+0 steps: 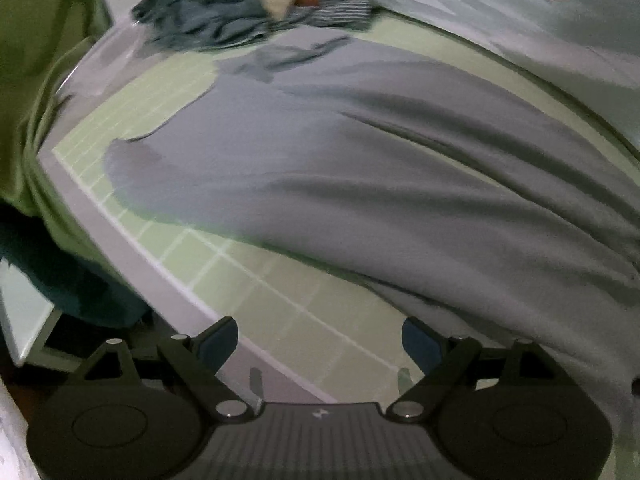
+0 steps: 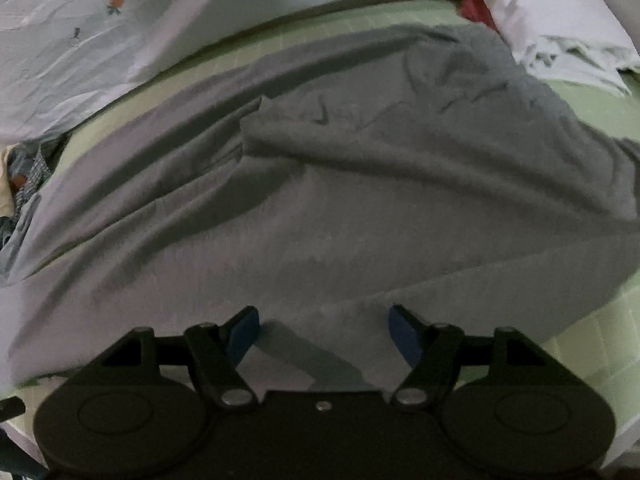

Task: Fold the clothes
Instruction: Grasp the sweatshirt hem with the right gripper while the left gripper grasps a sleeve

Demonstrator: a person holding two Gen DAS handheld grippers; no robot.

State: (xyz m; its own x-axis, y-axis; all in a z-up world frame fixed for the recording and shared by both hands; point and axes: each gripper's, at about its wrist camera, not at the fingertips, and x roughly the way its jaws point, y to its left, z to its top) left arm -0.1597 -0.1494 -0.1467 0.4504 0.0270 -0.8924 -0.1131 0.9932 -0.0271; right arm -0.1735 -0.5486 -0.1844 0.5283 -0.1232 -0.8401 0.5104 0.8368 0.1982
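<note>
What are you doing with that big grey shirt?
A person is folding clothes with a gripper in each hand. The grey shirt lies spread out on a green gridded mat. Both the left gripper and the right gripper are open and holding nothing; the right one is above the shirt. A heap of other clothes waits at the mat's far end.

Left gripper (image 1: 320, 342) is hanging with jaws spread wide, blue pads (image 1: 218, 342) facing inward, nothing between them. Right gripper (image 2: 324, 332) is hovering likewise, jaws wide apart, pads (image 2: 404, 334) bare, gripping nothing.
</note>
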